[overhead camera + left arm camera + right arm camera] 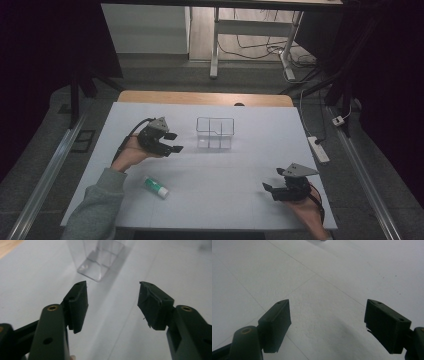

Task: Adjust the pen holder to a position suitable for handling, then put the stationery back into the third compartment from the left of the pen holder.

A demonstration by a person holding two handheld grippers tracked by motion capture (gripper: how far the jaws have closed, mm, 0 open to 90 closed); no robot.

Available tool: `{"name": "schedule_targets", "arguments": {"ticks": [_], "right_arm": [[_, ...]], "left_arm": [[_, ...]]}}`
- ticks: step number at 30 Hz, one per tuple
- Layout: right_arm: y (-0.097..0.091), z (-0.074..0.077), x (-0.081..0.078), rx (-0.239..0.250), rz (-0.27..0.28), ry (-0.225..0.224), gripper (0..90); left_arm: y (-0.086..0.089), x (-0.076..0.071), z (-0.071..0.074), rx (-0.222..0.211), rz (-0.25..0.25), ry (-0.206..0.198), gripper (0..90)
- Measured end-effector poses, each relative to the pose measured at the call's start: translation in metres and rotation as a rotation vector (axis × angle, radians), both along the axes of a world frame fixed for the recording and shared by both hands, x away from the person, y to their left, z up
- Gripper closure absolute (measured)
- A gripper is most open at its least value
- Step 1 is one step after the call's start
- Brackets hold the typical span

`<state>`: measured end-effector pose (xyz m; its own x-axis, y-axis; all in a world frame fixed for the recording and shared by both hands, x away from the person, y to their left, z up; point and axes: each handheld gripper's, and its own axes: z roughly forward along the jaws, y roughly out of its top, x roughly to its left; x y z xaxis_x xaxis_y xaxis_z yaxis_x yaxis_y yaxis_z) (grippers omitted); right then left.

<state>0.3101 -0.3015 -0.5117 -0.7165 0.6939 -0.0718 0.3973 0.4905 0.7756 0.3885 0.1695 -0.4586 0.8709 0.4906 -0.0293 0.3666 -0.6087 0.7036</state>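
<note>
The room is dim and its edges sink into black; the white tabletop (215, 185) catches soft overhead light. Both gripper views are hazy, with close black jaws blurred and shadows faint.

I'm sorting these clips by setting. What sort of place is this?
Probably a lab or office set up for recording. A white board-topped table stands on grey carpet, a power strip and loose cables lie on the floor, and another desk's metal legs stand behind.
</note>
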Motion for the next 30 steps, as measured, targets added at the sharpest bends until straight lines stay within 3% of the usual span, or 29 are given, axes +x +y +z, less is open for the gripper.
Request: {"name": "schedule_targets", "arguments": {"ticks": [6, 12, 17, 26, 30], "right_arm": [[0.000, 0.000, 0.000, -0.002, 0.005, 0.001, 20.5], [0.000, 0.000, 0.000, -0.002, 0.004, 0.003, 20.4], [0.000, -0.001, 0.000, 0.001, 0.003, 0.002, 20.4], [0.001, -0.001, 0.000, -0.002, 0.009, 0.005, 20.4], [0.001, -0.001, 0.000, -0.006, 0.012, 0.005, 20.5]], "left_arm": [[0.001, -0.010, 0.002, 0.016, -0.089, 0.015, 35.1], [0.002, -0.023, 0.008, 0.027, -0.173, -0.010, 34.4], [0.004, -0.030, 0.007, 0.068, -0.203, 0.004, 32.6], [0.011, -0.044, -0.004, 0.096, -0.288, 0.032, 32.7], [0.011, -0.049, -0.005, 0.104, -0.303, 0.038, 32.5]]}}
